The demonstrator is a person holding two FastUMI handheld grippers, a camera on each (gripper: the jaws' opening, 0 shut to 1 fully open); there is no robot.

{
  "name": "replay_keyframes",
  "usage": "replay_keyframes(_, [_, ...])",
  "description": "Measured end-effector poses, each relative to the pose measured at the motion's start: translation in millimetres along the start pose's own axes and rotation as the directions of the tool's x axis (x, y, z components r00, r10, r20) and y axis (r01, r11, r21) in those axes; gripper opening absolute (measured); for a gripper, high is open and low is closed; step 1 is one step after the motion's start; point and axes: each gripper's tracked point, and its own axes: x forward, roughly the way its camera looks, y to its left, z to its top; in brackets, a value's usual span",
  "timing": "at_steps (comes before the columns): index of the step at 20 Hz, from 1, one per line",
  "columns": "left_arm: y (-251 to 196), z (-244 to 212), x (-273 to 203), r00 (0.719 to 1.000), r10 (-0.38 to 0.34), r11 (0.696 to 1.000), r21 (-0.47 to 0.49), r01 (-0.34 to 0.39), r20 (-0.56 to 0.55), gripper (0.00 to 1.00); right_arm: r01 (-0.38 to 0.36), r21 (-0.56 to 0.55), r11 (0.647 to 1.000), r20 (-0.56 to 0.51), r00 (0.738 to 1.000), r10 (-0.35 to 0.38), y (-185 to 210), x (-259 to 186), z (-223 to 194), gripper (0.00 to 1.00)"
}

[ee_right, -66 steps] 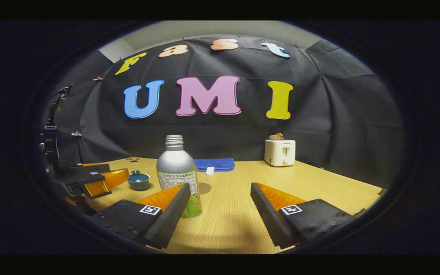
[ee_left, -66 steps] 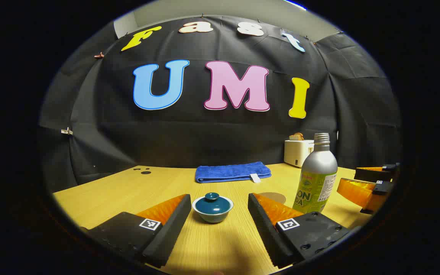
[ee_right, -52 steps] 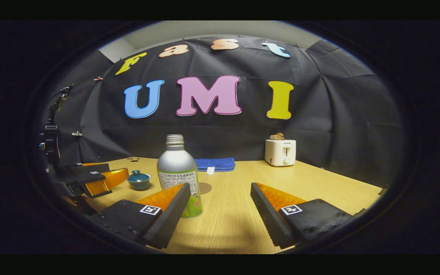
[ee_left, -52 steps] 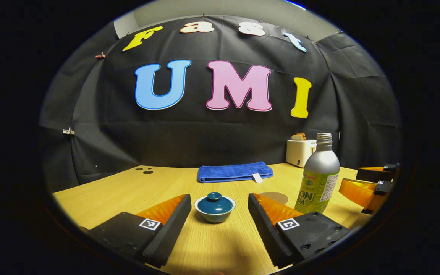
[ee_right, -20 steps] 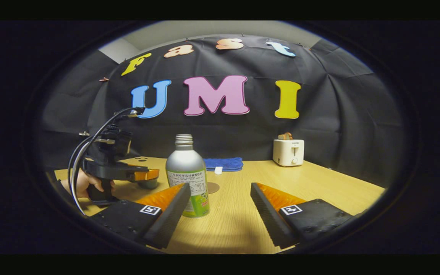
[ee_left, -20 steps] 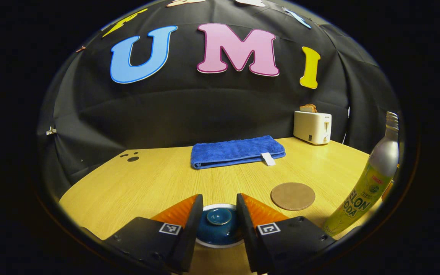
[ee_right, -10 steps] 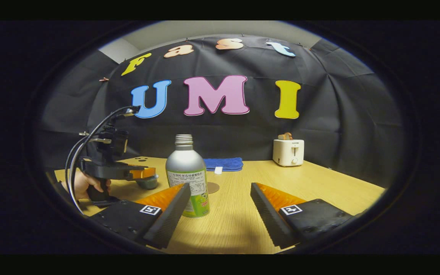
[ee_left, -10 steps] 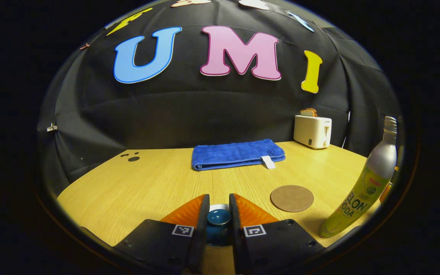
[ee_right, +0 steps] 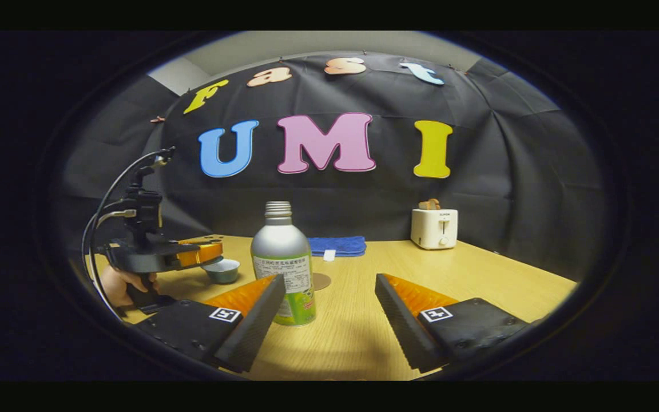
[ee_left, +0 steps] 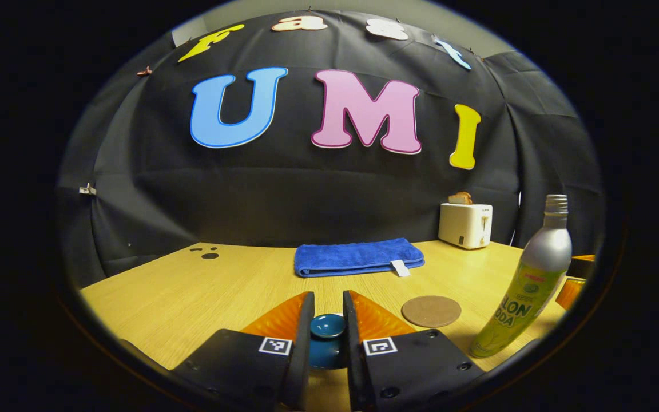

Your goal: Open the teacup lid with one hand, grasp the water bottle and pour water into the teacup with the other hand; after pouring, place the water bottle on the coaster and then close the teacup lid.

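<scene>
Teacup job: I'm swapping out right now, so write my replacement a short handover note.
Left hand-held gripper: shut on the teacup lid, by its knob, lifted clear of the teacup, which stands open on the table.
Right hand-held gripper: open, holding nothing; the water bottle stands upright just beyond its left finger.
Coaster: bare, between cup and bottle.
Done: lid off.
Left: grasp the bottle, pour into the cup, set the bottle on the coaster, put the lid back.
</scene>
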Motion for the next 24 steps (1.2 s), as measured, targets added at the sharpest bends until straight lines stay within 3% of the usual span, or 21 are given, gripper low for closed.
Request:
replay_keyframes(5, [29,3,-27,0.999,0.014,1.000,0.011,-0.014,0.034,0.34,-0.092,0.003,0.996,-0.002,0.996,0.092,17,-1,0,0.98])
replay_keyframes(6, [33,5,-30,0.999,0.012,1.000,0.013,-0.013,0.048,0.31,-0.094,0.002,0.996,-0.003,0.996,0.094,19,-1,0,0.98])
replay_keyframes(13, [52,4,-32,0.999,-0.001,1.000,0.012,0.000,0.045,0.31,-0.074,-0.109,0.991,0.039,0.996,0.078,36,2,11,0.98])
replay_keyframes(24, [47,4,-31,0.997,-0.055,0.998,0.015,0.055,0.046,0.31,-0.012,0.027,1.000,-0.061,0.998,0.014,42,67,-9,0.98])
